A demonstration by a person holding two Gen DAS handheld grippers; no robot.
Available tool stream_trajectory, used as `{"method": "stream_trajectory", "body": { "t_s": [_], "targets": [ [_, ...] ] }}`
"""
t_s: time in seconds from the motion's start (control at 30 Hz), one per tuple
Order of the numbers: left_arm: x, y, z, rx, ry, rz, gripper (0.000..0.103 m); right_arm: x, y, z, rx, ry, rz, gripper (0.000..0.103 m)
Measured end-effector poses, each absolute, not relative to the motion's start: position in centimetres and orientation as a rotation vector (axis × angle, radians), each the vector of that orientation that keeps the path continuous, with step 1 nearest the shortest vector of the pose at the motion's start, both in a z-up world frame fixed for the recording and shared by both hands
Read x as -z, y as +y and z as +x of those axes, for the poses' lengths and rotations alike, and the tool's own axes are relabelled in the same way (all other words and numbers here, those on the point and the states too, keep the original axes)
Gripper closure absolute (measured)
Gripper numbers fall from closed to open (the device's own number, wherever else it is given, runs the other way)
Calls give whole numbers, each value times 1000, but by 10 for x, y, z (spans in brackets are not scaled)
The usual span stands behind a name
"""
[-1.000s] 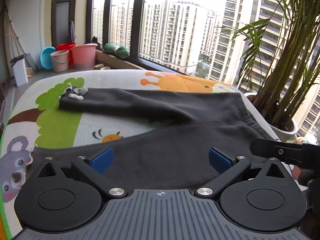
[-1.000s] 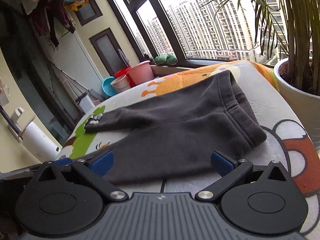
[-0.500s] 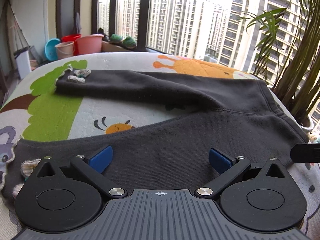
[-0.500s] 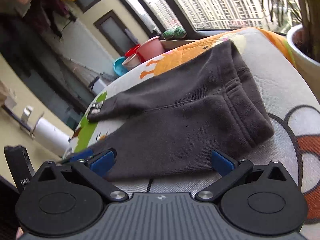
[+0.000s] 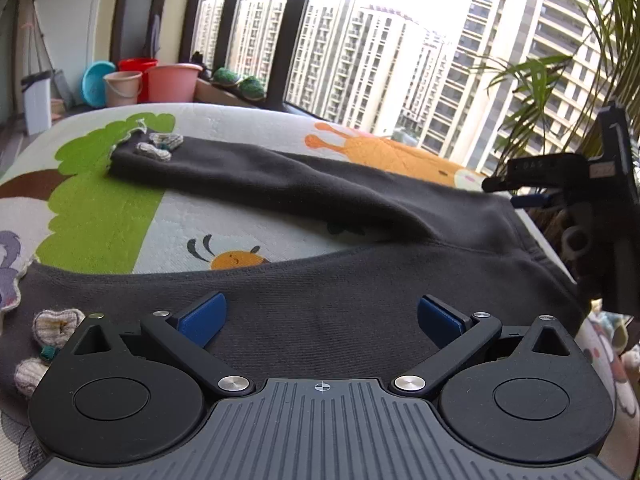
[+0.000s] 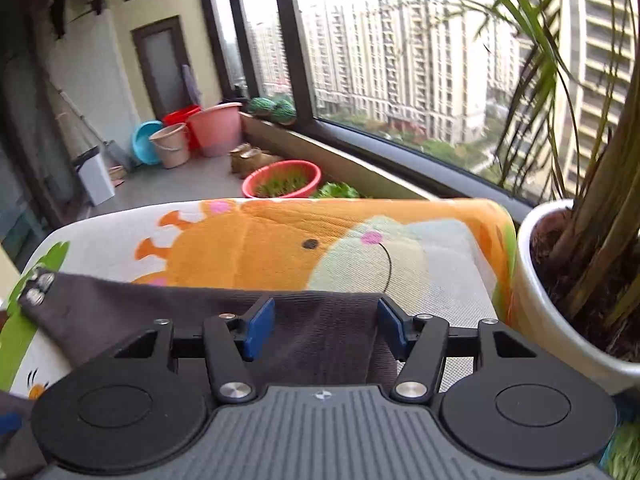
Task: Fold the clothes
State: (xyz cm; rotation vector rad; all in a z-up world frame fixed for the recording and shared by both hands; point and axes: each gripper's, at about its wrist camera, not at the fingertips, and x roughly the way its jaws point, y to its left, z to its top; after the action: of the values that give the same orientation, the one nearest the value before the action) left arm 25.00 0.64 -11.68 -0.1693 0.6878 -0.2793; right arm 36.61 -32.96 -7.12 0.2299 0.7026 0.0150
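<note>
Where blurred, trousers' (image 6: 328, 336) far waistband edge

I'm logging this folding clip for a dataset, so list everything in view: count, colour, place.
trousers: one pair, dark grey, spread flat on the mat, legs apart
knit patches: cream, at both leg cuffs
mat: one, cartoon animal print, under the trousers
buckets: three, pink, red and beige, on the far floor
basin: one, blue, beside the buckets
red tub: one, holding greens, below the window
potted palm: one, white pot, right of the mat
left gripper: open, over the near leg
right gripper: fingers open astride the waistband edge
</note>
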Motion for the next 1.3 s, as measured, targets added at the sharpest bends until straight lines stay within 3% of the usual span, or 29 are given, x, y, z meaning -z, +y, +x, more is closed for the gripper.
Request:
{"method": "stream_trajectory", "body": {
  "t_s": [0.13,0.3,0.63,0.83,0.9,0.93,0.97,1.03,1.07,1.13,1.17,1.2,1.3],
  "targets": [
    [80,37,269,201,639,-179,0,100,-334,376,33,667,335,38],
    [48,87,348,-15,596,-204,0,103,-329,373,-5,656,313,32],
    [97,100,470,-192,866,-144,0,104,-333,371,-31,643,357,30],
    [102,81,471,-191,814,-42,2,102,-330,370,-24,647,335,30],
    [100,77,466,-148,801,-50,23,102,-329,370,-19,648,326,32],
    [98,72,463,-106,798,-45,50,101,-329,369,-16,649,322,39],
    [96,67,461,-76,795,-28,63,101,-328,369,-14,649,318,46],
    [91,60,456,-67,790,32,75,100,-327,369,-13,656,303,65],
    [86,59,452,-63,782,41,83,98,-326,369,-17,660,291,67],
    [68,67,438,-57,748,-8,87,90,-324,365,-26,653,268,70],
    [56,74,427,-54,715,-43,97,84,-323,361,-31,642,256,70],
    [40,83,408,-51,664,-81,101,76,-324,354,-41,614,254,71],
    [5,109,337,-29,532,-152,101,34,-321,305,-133,473,203,71]
  ]
}}
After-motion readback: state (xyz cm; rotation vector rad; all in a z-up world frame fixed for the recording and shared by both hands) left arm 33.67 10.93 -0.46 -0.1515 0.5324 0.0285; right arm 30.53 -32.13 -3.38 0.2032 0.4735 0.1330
